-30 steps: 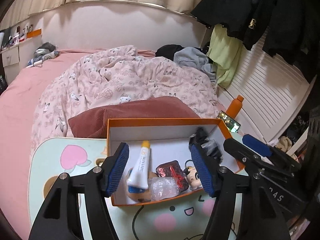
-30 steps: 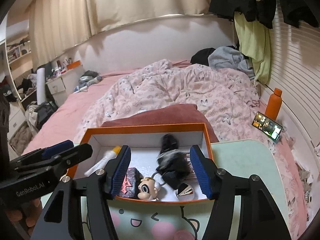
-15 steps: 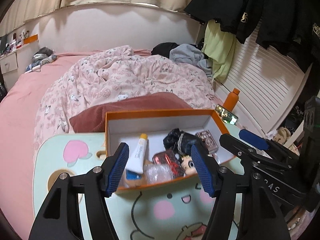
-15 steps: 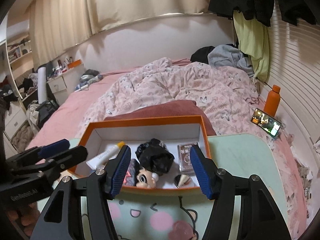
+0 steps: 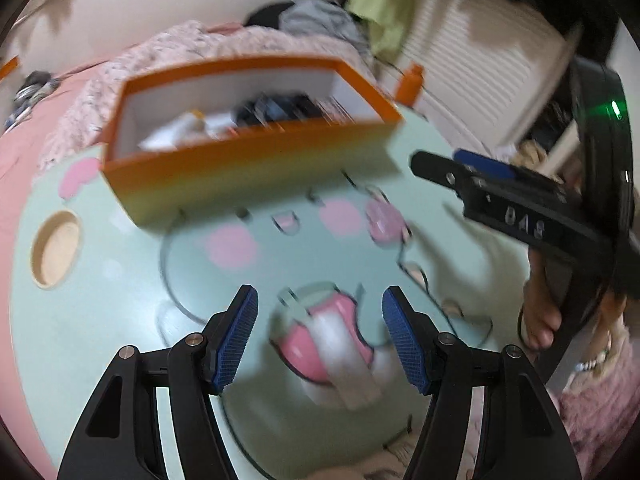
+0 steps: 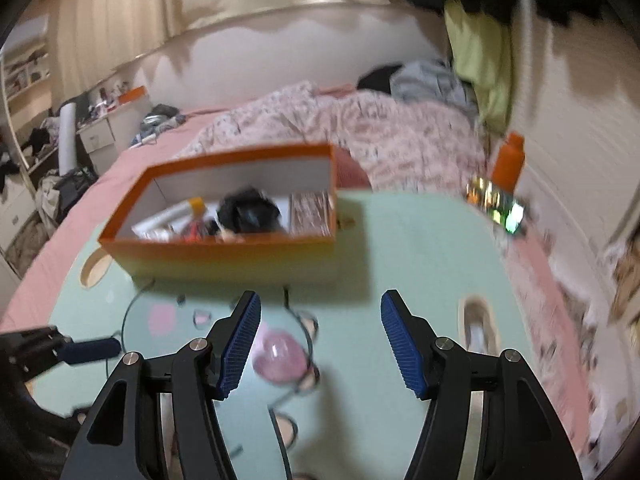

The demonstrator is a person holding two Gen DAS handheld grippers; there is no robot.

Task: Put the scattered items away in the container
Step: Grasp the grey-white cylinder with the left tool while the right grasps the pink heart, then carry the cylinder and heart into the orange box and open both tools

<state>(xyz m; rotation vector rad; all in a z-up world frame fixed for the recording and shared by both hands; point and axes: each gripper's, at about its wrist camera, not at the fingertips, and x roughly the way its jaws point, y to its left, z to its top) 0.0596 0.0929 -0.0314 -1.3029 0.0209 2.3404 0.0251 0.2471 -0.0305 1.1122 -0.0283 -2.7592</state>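
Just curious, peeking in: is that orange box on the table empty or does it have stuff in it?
Not empty. The orange box holds a white tube, a black bundle and other blurred items.

On the mint-green table (image 6: 400, 248), the part right of the orange box (image 6: 224, 258) is bare, so a gripper could be passed there. The box stands at the far side, and its raised walls block a low approach; it is open only from above. Its floor is crowded with a black bundle (image 6: 248, 212) and a white tube (image 6: 172, 216). Nearer, a pink translucent object (image 6: 280, 356) lies on the table. A phone (image 6: 500, 208) and an orange bottle (image 6: 508, 160) stand beyond the far right edge.
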